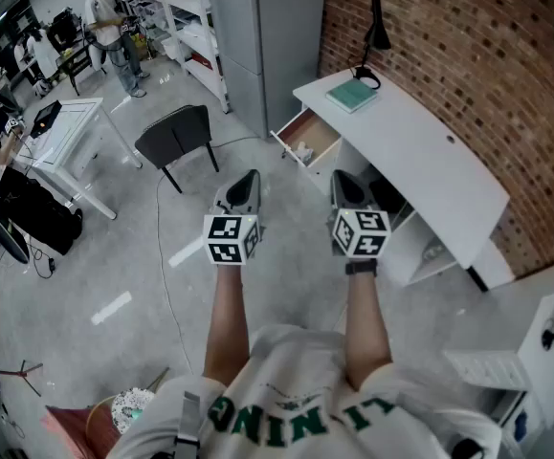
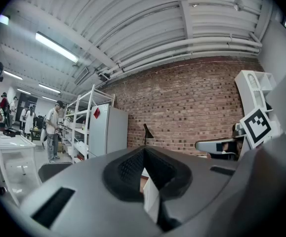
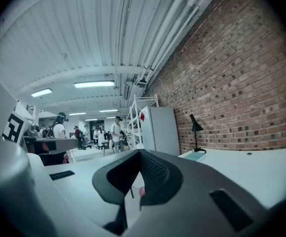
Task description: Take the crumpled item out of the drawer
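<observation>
A wooden drawer [image 1: 317, 132] stands pulled open at the left end of the white desk [image 1: 420, 151], seen in the head view. A small pale crumpled item [image 1: 304, 150] lies inside it. My left gripper [image 1: 248, 178] and right gripper [image 1: 344, 179] are held side by side in the air, short of the drawer and pointing toward it. Both have their jaws together with nothing between them. In the left gripper view the left gripper [image 2: 143, 174] faces the brick wall. In the right gripper view the right gripper [image 3: 140, 179] faces along the desk top.
A teal book [image 1: 352, 95] and a black lamp [image 1: 376, 32] sit on the desk's far end. A dark chair [image 1: 176, 134] stands left of the drawer, a grey cabinet [image 1: 267, 36] behind it. A white table [image 1: 71, 132] and people are farther left.
</observation>
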